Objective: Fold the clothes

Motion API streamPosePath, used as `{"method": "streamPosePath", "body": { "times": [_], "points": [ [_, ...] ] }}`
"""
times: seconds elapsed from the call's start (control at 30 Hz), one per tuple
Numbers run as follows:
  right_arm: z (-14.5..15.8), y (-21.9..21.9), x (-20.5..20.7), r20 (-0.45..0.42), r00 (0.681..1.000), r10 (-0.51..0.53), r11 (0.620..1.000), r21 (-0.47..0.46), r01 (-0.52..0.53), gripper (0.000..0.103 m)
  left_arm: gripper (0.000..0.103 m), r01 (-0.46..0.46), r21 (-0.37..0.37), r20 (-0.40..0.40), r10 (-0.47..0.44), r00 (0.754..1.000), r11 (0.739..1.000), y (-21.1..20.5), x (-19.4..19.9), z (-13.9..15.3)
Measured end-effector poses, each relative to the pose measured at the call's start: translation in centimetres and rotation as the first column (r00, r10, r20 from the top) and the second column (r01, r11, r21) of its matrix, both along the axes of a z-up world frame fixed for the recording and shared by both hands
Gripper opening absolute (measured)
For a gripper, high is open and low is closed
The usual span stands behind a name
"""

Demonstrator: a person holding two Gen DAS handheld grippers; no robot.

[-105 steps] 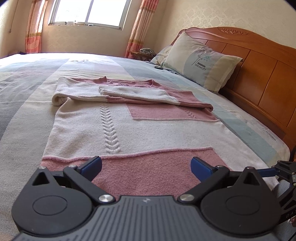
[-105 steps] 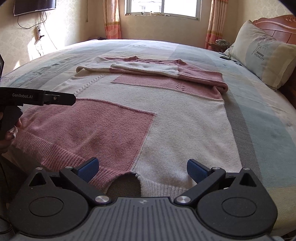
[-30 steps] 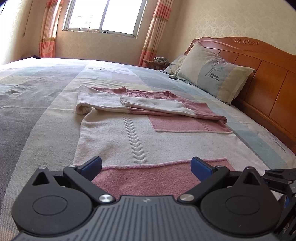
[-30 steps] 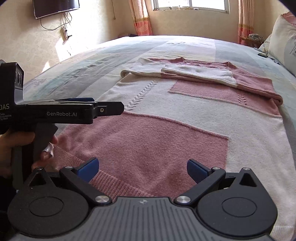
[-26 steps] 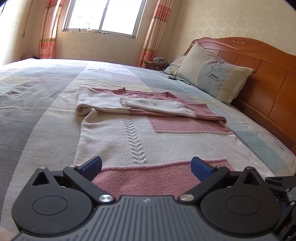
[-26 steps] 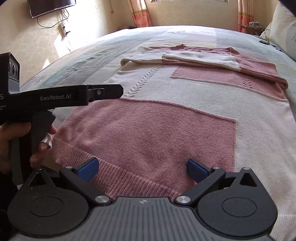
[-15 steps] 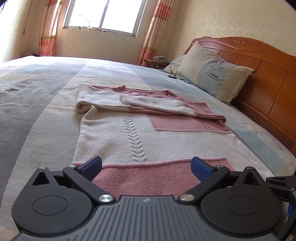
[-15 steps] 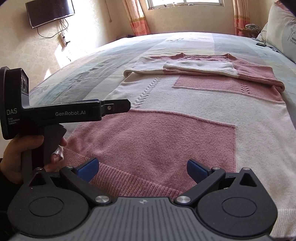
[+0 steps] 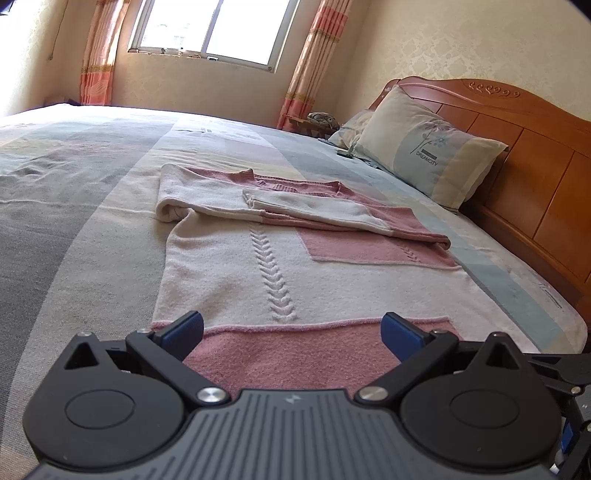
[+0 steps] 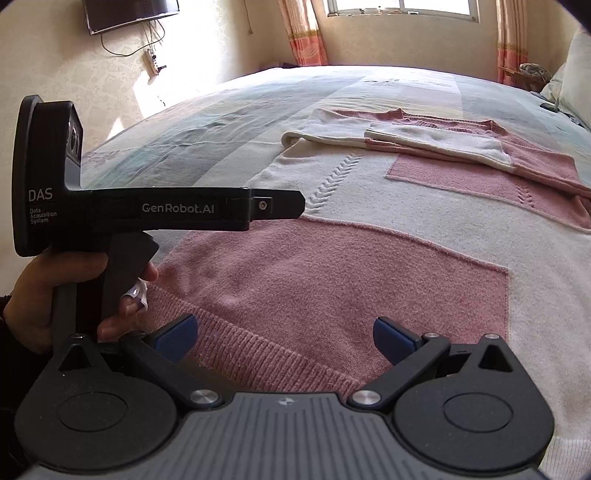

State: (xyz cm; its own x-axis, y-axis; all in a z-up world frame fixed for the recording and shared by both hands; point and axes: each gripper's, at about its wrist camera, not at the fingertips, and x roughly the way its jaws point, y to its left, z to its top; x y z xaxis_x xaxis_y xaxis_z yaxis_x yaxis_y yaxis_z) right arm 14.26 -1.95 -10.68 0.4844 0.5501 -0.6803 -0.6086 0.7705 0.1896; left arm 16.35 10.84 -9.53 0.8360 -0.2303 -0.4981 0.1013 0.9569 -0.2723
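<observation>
A cream and pink knitted sweater (image 9: 258, 273) (image 10: 369, 258) lies flat on the bed, its sleeves (image 9: 317, 206) folded across the chest at the far end. My left gripper (image 9: 291, 330) is open just above the pink hem band, with nothing between its blue fingers. My right gripper (image 10: 282, 332) is open too, low over the ribbed pink hem (image 10: 258, 354). In the right wrist view the left gripper (image 10: 280, 206) shows side-on, held by a hand (image 10: 44, 291) at the sweater's left hem corner.
The striped bedspread (image 9: 74, 221) spreads wide to the left of the sweater. A pillow (image 9: 424, 147) leans on the wooden headboard (image 9: 535, 155) at right. The bed's edge (image 9: 569, 332) lies close beside the sweater. A window (image 9: 207, 29) and curtains are at the far wall.
The right gripper has swung left along the hem, so the left gripper and its hand loom larger in its view. The left gripper has dipped slightly. The sweater has not moved.
</observation>
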Motion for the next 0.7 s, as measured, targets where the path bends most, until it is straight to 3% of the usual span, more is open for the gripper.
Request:
{"method": "streamPosePath", "body": {
  "times": [0.17, 0.3, 0.4, 0.5, 0.7],
  "points": [
    [-0.7, 2.4, 0.0, -0.024, 0.996, 0.081, 0.996, -0.018, -0.082, 0.103, 0.102, -0.005, -0.021, -0.011, 0.005, 1.000, 1.000, 0.6, 0.0, 0.0],
    [-0.2, 1.2, -1.0, -0.039, 0.995, 0.086, 0.995, -0.037, -0.088, 0.103, 0.102, 0.025, -0.016, -0.001, -0.025, 1.000, 1.000, 0.2, -0.1, 0.1],
    [1.3, -1.9, -1.5, 0.034, 0.999, -0.010, 0.999, -0.033, 0.011, 0.103, 0.102, 0.067, -0.007, -0.005, -0.067, 0.998, 0.998, -0.7, 0.0, 0.0],
    [2.1, -5.7, -0.7, 0.097, 0.984, -0.152, 0.985, -0.067, 0.158, 0.103, 0.102, 0.114, -0.006, -0.021, -0.114, 0.993, 0.993, -1.8, 0.0, -0.4],
    [0.1, -11.8, 1.5, 0.069, 0.942, -0.329, 0.942, -0.046, 0.333, 0.103, 0.102, 0.155, -0.016, -0.075, -0.156, 0.985, 0.988, -2.7, 0.2, -1.5]
  ]
}}
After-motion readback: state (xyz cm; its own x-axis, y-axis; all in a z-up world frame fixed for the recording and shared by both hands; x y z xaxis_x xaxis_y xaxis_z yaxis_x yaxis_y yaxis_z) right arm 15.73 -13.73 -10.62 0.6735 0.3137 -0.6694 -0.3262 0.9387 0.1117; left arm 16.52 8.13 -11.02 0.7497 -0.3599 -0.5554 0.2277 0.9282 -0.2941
